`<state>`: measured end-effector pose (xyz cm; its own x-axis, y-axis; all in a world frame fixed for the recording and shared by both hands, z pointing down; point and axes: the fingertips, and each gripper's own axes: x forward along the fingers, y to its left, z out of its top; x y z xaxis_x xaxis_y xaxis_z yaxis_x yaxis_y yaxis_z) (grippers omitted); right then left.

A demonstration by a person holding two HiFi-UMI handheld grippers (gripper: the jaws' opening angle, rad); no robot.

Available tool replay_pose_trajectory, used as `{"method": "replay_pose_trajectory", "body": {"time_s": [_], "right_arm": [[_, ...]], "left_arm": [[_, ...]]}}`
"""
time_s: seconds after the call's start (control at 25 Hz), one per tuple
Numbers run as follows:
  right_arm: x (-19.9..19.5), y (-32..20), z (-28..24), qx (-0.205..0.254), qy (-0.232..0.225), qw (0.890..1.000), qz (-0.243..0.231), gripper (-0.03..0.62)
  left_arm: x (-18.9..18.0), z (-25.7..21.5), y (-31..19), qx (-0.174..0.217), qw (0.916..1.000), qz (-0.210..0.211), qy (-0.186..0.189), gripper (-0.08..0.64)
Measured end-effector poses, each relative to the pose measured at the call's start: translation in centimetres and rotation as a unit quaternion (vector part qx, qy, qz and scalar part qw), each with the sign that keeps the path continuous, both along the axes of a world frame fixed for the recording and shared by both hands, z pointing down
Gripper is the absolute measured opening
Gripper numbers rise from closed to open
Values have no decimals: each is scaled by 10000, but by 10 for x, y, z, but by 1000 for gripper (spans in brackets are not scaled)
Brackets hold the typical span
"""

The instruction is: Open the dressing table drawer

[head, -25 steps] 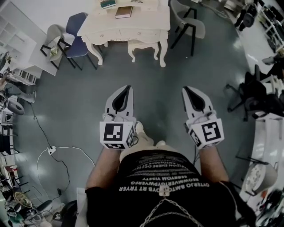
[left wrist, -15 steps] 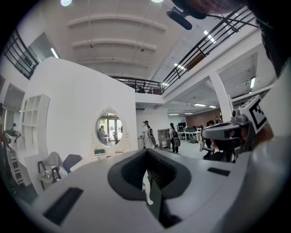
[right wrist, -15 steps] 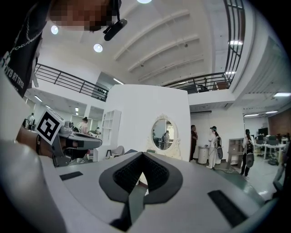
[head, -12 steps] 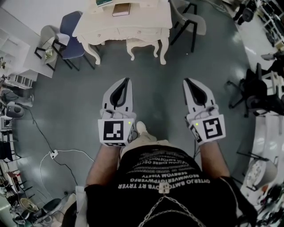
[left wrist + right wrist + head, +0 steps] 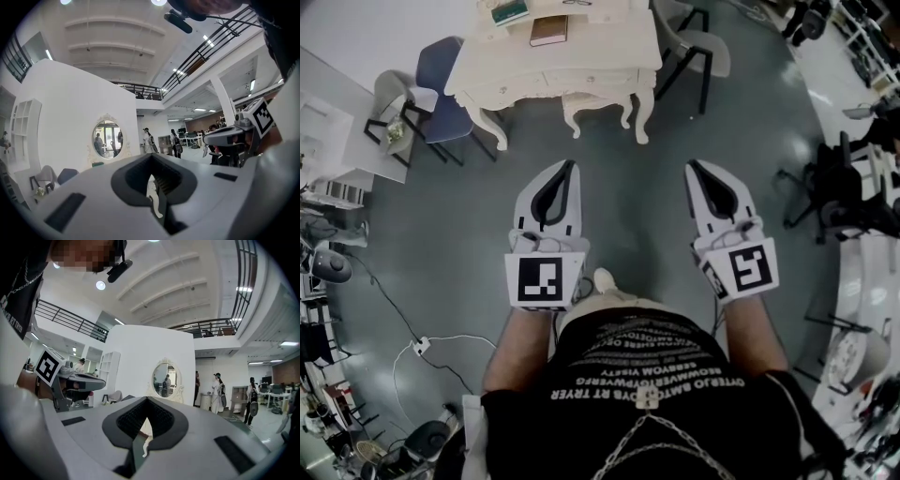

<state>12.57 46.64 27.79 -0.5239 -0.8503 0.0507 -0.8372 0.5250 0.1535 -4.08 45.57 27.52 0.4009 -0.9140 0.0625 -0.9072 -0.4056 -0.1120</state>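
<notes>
Head view shows the cream bench [image 5: 609, 52], the dressing table of the task, standing well ahead across the grey floor [image 5: 628, 187]. Its drawer [image 5: 586, 82] front is seen flush in the apron, so the drawer is judged closed and untouched. A stool [image 5: 598, 101] is tucked under the front, and books [image 5: 548, 30] lie on the top. The left gripper [image 5: 570, 169] and the right gripper [image 5: 694, 169] are held side by side before the person's body, level and aimed at the bench but well apart from it. This posture is judged to suit an approach, not a reach. Both grippers are closed, tips together, and nothing is held between the jaws, since nothing is within range. In both gripper views an oval mirror [image 5: 164, 379] on the white wall is framed just above the jaws, which fits that heading. The drawer's pull is too small to be made out.
</notes>
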Motion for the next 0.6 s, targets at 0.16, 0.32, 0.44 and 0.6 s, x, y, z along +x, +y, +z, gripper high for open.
{"method": "replay_pose_trajectory", "body": {"time_s": [0.16,0.32,0.44,0.6], "right_arm": [[-12,-17,-9,49,36,9999,129,1],[-24,-24,-21,188,10,9996,203,1],[-34,-27,-23,188,35,9995,258,0],[-41,-29,-21,127,69,9994,304,0]], "left_arm": [[-13,-9,-21,57,9999,68,112,2],[-20,-20,-32,199,9995,229,98,2],[-30,-19,-40,223,9993,309,56,2],[-40,-16,-47,189,9992,309,191,2]]}}
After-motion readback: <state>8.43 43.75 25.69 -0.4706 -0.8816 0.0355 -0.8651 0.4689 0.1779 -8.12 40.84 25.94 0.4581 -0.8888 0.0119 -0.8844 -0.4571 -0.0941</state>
